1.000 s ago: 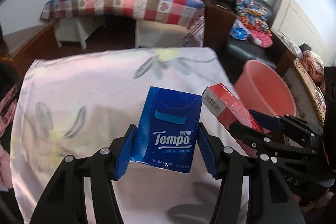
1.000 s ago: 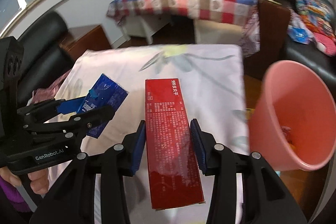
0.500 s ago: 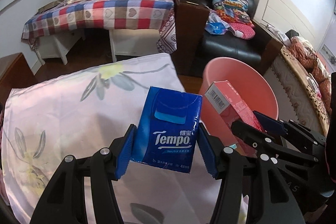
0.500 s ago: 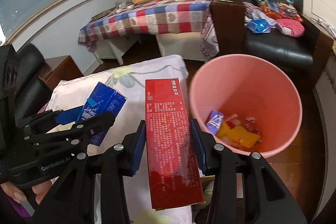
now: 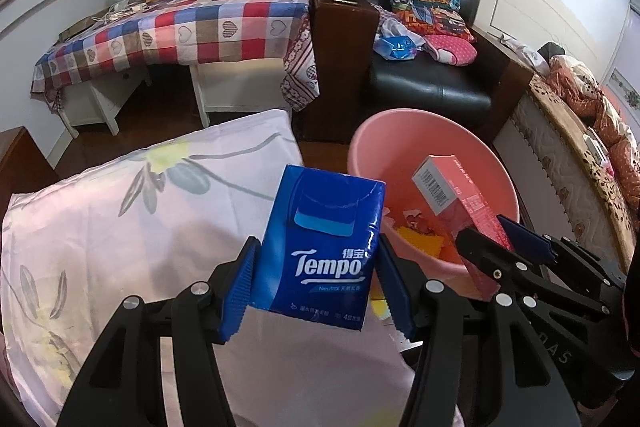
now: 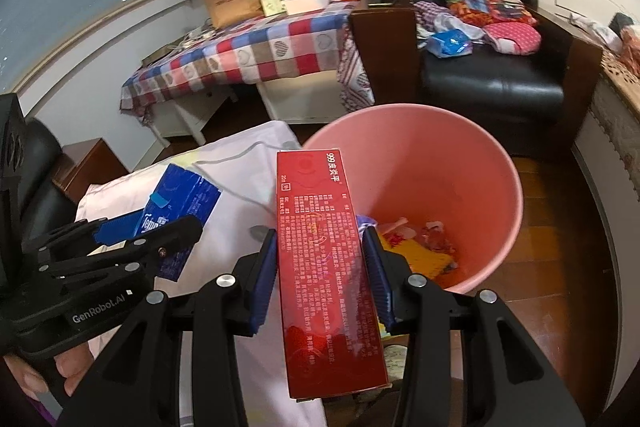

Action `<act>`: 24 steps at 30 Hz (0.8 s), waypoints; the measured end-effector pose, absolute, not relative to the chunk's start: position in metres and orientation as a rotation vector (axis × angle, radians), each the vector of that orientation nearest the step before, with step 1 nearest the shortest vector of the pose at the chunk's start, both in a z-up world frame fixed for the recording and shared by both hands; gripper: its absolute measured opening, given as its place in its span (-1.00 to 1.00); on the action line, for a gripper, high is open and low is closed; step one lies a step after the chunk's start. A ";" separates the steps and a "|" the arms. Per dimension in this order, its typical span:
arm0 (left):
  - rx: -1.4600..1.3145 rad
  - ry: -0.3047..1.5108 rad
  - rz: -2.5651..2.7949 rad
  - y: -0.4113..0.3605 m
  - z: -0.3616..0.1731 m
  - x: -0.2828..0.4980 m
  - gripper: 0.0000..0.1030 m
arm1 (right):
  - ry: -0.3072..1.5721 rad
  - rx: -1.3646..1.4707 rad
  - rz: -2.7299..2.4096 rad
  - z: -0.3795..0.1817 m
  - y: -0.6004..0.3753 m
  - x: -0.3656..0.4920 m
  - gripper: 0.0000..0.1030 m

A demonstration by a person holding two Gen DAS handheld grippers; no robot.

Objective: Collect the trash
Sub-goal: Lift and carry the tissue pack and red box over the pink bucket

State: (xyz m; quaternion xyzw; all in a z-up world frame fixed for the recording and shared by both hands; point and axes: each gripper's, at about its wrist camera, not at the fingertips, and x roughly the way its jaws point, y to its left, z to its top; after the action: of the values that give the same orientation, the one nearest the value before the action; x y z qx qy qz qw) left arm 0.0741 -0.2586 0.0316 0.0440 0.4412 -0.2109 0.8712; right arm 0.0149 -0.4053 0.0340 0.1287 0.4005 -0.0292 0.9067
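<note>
Both grippers are swinging off the flowered cloth (image 5: 100, 227) toward the pink bin (image 5: 496, 163), which a second ago was sitting at the right edge of each view and is now filling the centre right, its trash (image 6: 416, 247) showing at the bottom.

Through the left wrist camera, the cloth is lying across the lower left. At centre, the left gripper (image 5: 316, 279) is clamping a blue Tempo pack (image 5: 324, 247) by its sides, its blue pads pressing on both edges, the pack standing upright in front of the bin's near rim. At the right, the right gripper (image 5: 508, 243) is reaching in from the lower right, holding a red box (image 5: 460, 195) slanted over the bin's mouth.

Through the right wrist camera, the left gripper (image 6: 144, 227) is sitting at the lower left, a hand (image 6: 60, 367) beneath it, the pack (image 6: 180, 199) hanging over the cloth (image 6: 240, 187). At centre, the right gripper (image 6: 324, 275) is squeezing the red box (image 6: 324, 259) lengthwise between its pads, the box's far end overlapping the bin's (image 6: 500, 179) left rim. A black armchair (image 6: 492, 87) is standing beyond the bin at the upper right.
</note>
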 end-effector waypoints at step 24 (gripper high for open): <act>0.181 0.959 -0.498 -0.368 0.010 0.122 0.11 | 0.894 0.310 -0.237 0.004 -0.487 0.049 -0.16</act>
State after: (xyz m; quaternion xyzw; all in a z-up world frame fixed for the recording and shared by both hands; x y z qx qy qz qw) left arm 0.1222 -0.3681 0.0099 0.0861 0.4558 -0.2365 0.8538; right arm 0.0487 -0.4867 0.0042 0.1490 0.4295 -0.1139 0.8834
